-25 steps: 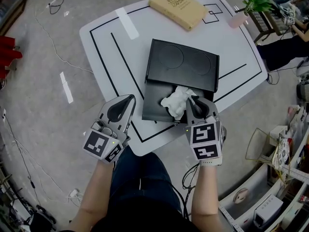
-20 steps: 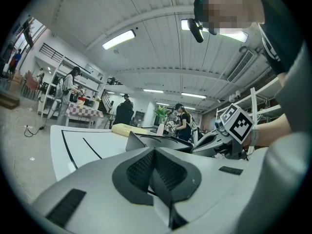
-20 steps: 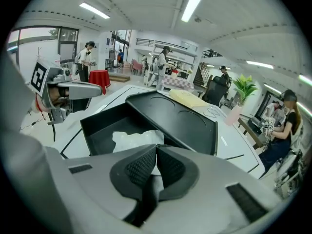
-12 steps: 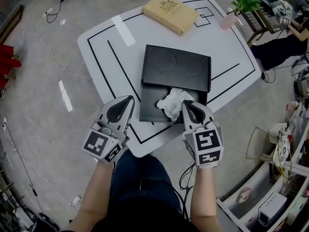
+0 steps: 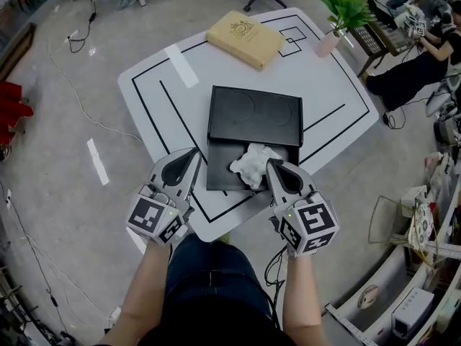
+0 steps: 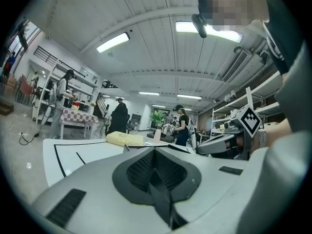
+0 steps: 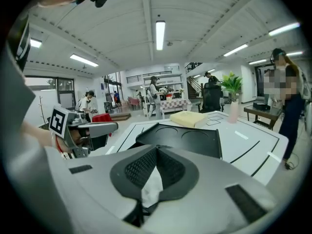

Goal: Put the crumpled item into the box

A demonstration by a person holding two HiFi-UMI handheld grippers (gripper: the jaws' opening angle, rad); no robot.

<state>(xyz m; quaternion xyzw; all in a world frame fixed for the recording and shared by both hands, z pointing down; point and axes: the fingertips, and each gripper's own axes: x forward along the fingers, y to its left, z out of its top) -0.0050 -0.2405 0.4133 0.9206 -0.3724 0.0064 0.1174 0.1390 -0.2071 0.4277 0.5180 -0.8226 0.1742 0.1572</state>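
Note:
A crumpled white paper point(image 5: 251, 166) lies over the front part of the open black box point(image 5: 218, 173), whose lid point(image 5: 254, 112) stands back behind it. My right gripper point(image 5: 270, 166) is shut on the paper's near right edge. In the right gripper view a white fold point(image 7: 152, 186) is pinched between the jaws of that gripper point(image 7: 157, 149). My left gripper point(image 5: 196, 152) hovers just left of the box's front corner, shut with nothing in it; the left gripper view shows its tips point(image 6: 155, 149) meeting.
The white table point(image 5: 166, 85) has black lines and a tan book-like box point(image 5: 243, 38) at its far side. A potted plant point(image 5: 342, 9) stands at the far right corner. A seated person point(image 5: 418, 56) and shelves are at the right.
Both grippers have risen a little. The right gripper has rolled so its marker cube tilts, and it now pinches the paper's edge. The paper has shifted slightly toward the box's front.

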